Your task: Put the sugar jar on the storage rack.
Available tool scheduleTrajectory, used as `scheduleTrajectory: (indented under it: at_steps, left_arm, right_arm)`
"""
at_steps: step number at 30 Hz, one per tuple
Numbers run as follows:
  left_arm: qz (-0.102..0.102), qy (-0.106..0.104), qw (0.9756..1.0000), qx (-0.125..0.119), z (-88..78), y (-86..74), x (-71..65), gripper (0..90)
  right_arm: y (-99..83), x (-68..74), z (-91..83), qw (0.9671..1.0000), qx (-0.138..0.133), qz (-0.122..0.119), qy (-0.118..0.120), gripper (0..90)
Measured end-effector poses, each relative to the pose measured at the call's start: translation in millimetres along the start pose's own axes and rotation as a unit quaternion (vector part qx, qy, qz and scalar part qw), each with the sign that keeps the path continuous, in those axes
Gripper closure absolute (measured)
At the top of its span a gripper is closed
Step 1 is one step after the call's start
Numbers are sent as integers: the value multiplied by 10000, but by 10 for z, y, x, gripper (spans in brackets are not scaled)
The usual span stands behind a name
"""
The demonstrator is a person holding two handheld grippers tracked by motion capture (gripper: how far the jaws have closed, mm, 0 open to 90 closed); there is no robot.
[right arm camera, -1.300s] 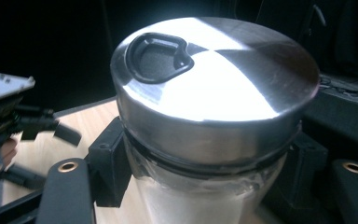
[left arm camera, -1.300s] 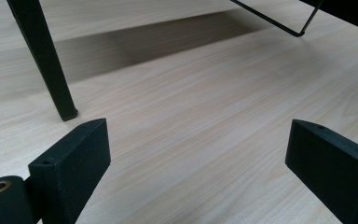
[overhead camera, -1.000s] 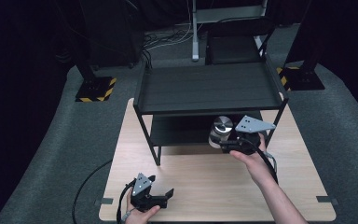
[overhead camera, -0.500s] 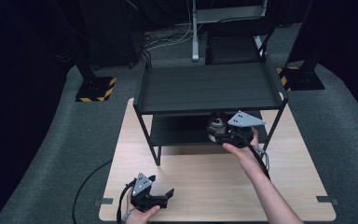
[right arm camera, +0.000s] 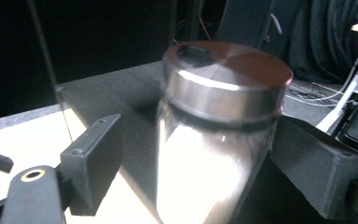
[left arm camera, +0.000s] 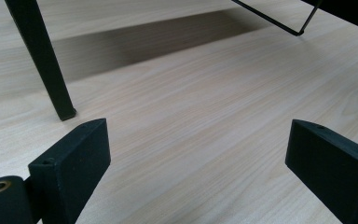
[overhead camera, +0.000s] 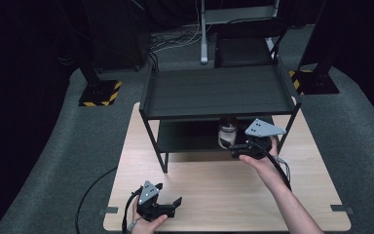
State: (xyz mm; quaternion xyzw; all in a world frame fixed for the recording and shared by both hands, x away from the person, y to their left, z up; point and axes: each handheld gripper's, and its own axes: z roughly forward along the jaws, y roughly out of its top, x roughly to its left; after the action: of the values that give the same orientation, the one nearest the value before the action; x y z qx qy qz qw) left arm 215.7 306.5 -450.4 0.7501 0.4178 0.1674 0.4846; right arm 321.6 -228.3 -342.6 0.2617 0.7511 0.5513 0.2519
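jar [right arm camera: 219,135] with a metal lid sits between the right gripper's [right arm camera: 196,158] parted jaws at the lower shelf [overhead camera: 190,139]; left gripper [left arm camera: 198,154] wide open, empty, over the counter [left arm camera: 191,93].

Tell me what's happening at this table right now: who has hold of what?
A person works at a wooden table with a gripper in each hand. The right gripper reaches toward the lower shelf of a black two-tier rack, with a metal-lidded jar between its jaws. One jaw appears to touch the jar and the other stands apart, so a firm grip cannot be confirmed. The left gripper sits low near the table's front edge, jaws wide open and holding nothing.
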Motion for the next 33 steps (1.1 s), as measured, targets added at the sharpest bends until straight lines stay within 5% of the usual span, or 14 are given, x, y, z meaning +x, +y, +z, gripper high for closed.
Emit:
scheduleTrajectory:
  at_steps: [6, 13, 25, 33]
  left_arm:
    - [-6, 2, 10000, -4, -3, -3, 2, 65]
    - [-11, 12, 10000, 12, 2, -1, -7, 65]
    - [-16, 22, 10000, -3, -4, -7, -13, 65]
    - [-5, 21, 10000, -5, 3, 1, -14, 65]
  right_arm:
    - [-239, -33, -299, 9996, -30, -130, 259, 124]
    - [-711, -52, -646, 9993, 87, 49, 360, 93]
    - [-1413, 78, -1044, 9990, 410, 174, 99, 87]
    - [-1678, 124, -1246, 9972, 546, 482, -163, 87]
